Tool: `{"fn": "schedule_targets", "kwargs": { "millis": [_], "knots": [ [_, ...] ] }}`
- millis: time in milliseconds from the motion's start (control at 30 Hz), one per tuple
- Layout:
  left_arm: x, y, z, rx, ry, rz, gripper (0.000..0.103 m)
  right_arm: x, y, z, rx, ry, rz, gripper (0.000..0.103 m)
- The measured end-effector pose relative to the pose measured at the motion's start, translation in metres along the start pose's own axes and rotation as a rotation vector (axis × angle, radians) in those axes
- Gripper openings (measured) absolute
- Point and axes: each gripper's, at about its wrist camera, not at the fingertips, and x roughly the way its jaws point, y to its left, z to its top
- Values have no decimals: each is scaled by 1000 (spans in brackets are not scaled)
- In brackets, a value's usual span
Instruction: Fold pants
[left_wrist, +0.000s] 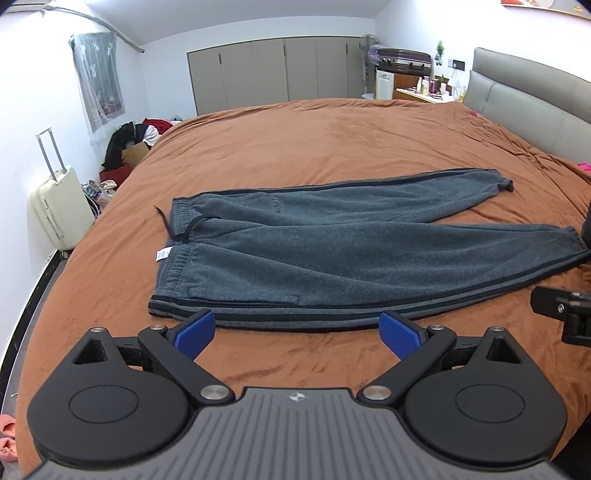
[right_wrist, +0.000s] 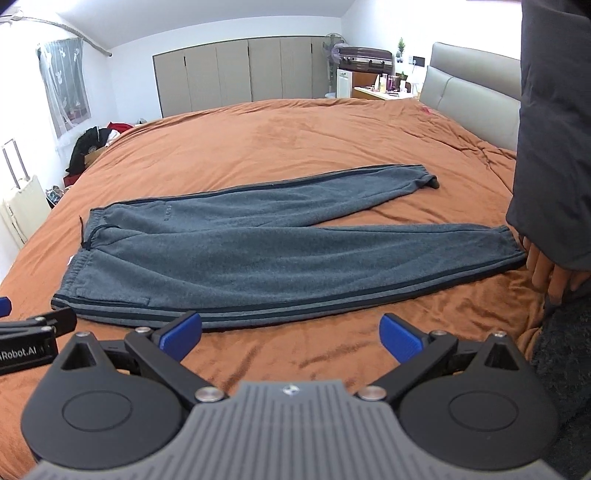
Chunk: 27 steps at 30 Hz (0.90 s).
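While flat — pants (left_wrist: 332, 254) waistband leftward

We see the grey fleece sweatpants (left_wrist: 332, 254) (right_wrist: 258, 254) spread flat and unfolded on the bed, waistband to the left, legs splayed apart toward the right, dark stripes down each outer seam, black drawstring loose.

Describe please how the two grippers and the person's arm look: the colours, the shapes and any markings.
Both the left gripper and the right gripper have black linkage arms with silver bolts, two round black discs, blue ribbed fingertips and a grey ribbed body with a small round emblem. In the right wrist view, the left gripper's side bears white "Robot.AI" lettering. The person's hand is bare, below a dark grey sleeve.
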Motion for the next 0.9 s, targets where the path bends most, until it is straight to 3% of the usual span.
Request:
{"fn": "schedule_targets", "kwargs": {
  "millis": [900],
  "knots": [
    [21, 22, 13, -34, 21, 39, 103, 27, 35, 24, -35, 24, 33, 98]
  ]
}}
